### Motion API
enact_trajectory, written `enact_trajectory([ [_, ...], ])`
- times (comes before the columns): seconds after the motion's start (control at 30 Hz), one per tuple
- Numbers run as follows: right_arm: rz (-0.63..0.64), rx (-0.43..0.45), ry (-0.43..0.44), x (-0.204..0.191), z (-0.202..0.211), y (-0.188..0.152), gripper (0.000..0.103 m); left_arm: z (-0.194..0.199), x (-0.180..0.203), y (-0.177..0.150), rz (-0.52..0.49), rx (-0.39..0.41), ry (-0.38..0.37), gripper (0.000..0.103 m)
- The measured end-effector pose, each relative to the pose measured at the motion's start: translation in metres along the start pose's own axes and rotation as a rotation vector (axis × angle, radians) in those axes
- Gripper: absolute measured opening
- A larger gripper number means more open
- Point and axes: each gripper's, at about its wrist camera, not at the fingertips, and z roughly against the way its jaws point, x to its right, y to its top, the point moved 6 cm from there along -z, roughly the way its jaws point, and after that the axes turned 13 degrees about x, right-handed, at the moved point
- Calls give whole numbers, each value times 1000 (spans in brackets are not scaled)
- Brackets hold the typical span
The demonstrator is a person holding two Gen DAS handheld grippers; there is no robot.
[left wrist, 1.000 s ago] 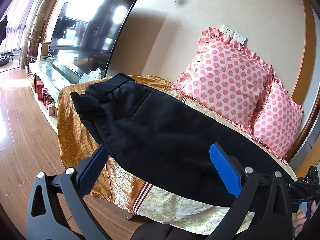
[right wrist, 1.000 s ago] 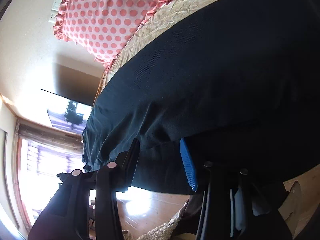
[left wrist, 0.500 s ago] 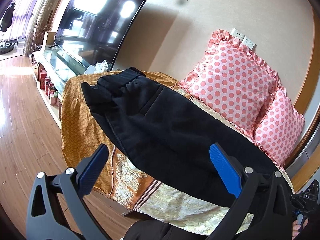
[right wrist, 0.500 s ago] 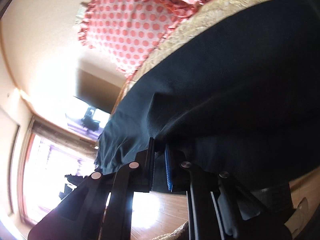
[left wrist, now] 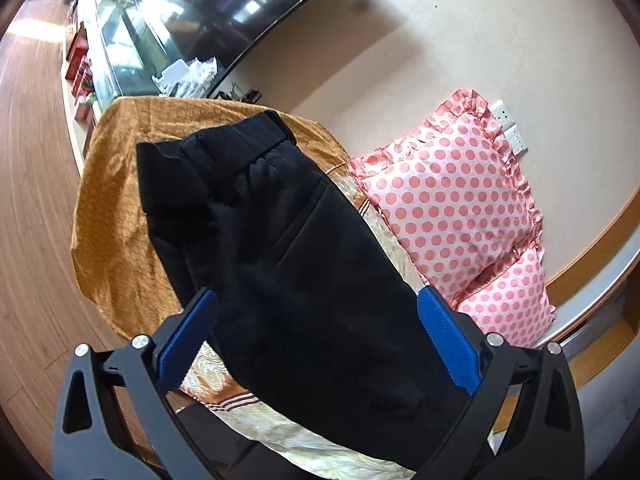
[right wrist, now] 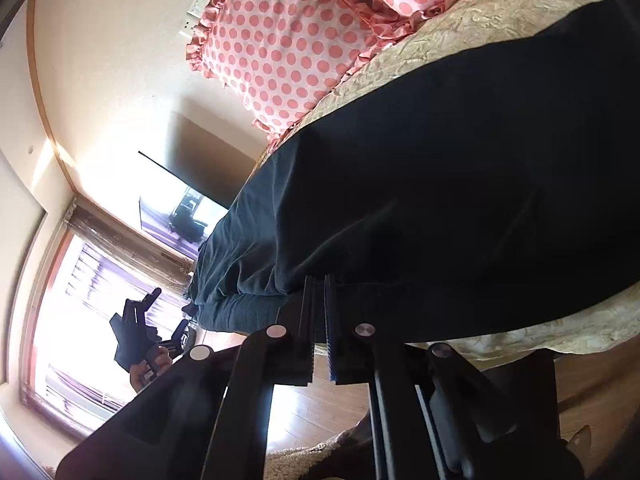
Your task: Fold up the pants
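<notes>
Since half a second ago our right gripper (right wrist: 318, 316) has kept its jaws pressed nearly together on the near hem of the black pants (left wrist: 288, 256), while our left gripper (left wrist: 316, 340) has swung up and nearer to the cloth, so the waistband now sits straight ahead of its jaws. We hold the left jaws wide apart; the blue pads (left wrist: 448, 344) stand on either side of the trouser leg, above it, and whether they touch the fabric we cannot tell. The pants lie stretched along the bed (left wrist: 120, 208), waistband at the far end ahead of the left jaws, the leg running back between and under them.

In the right wrist view the dark fabric (right wrist: 460, 200) fills the space ahead of and to the right of the closed jaws, with a pinched fold of the edge between the fingertips. Beyond the cloth, further from the jaws, two pink dotted pillows (right wrist: 288, 40) lean against the wall. To the left of the right jaws, well apart, we see our left hand (right wrist: 148, 364) gripping its black tool before the bright window (right wrist: 80, 280). A dark television (left wrist: 224, 4) stands far ahead of the left jaws, past the waistband.
</notes>
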Motion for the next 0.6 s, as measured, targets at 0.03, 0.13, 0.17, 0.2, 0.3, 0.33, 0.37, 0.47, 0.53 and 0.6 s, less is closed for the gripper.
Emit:
enact_trajectory([
  [0.03, 6, -1, 8, -3, 1, 0, 5, -5, -2, 3, 11, -9, 12, 99],
  [0.13, 11, -9, 20, -7, 13, -9, 9, -18, -7, 12, 54, -24, 22, 86],
  [0.17, 13, -10, 23, -6, 16, -10, 11, -24, -10, 14, 72, -38, 24, 84],
  [0.2, 13, -10, 26, -5, 17, -11, 13, -30, -13, 14, 91, -58, 24, 84],
  [0.3, 17, -1, 38, -7, 19, -10, 28, -44, -26, 12, 136, -92, 85, 78],
  [0.33, 22, 4, 42, -8, 19, -9, 39, -43, -26, 13, 136, -80, 94, 77],
  [0.37, 30, 11, 44, -10, 20, -8, 47, -42, -24, 14, 125, -71, 98, 77],
  [0.47, 63, 22, 52, -17, 21, -5, 48, -49, -23, 13, 145, -78, 85, 64],
  [0.53, 72, 16, 56, -20, 18, -5, 48, -57, -28, 13, 143, -86, 110, 40],
  [0.6, 72, 2, 61, -21, 15, -7, 48, -59, -36, 13, 155, -85, 130, 14],
])
